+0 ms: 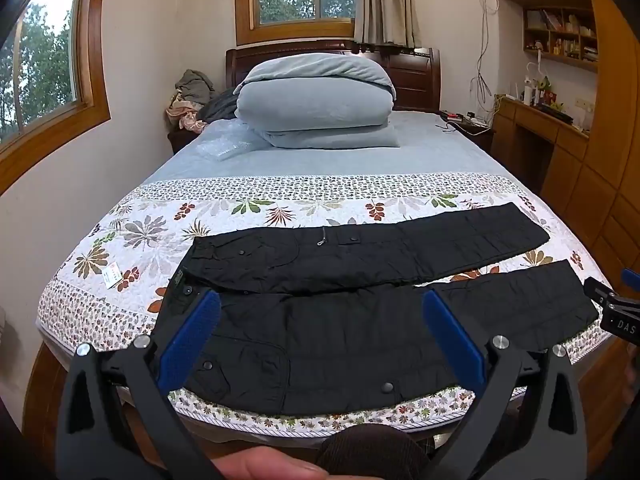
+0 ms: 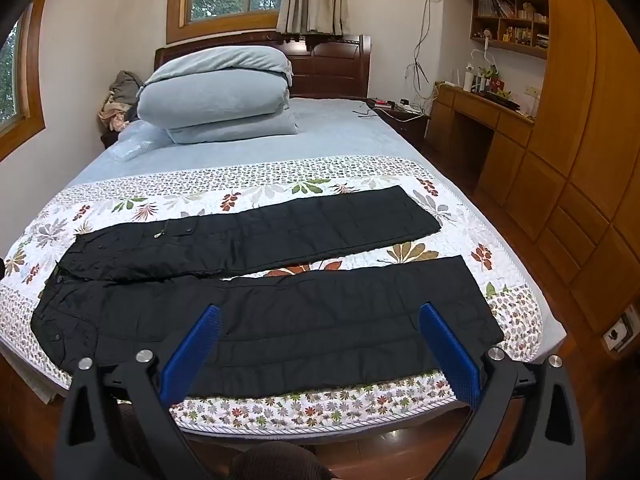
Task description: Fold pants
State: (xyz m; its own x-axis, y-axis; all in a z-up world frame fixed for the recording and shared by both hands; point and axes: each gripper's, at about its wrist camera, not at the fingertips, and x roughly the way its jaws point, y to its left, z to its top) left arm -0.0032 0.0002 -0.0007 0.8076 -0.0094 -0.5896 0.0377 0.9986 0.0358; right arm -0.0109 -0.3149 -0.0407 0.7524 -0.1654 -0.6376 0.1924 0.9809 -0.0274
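Black pants [image 1: 360, 320] are lying flat and unfolded on a floral quilt [image 1: 140, 240] at the foot of a bed [image 2: 340, 132], their long axis running across it, waistband pointing left and both leg cuffs pointing right, legs spreading slightly apart. Both the left gripper [image 1: 320, 336] and right gripper [image 2: 320, 344] are hovering above the near leg, blue fingers [image 1: 192, 336] standing wide apart, holding nothing.

The letters "DAS" are printed in white on the black body of the right gripper [image 1: 608, 300]. A white tag [image 1: 111, 275] on the quilt [image 1: 140, 236] is too small to be read.
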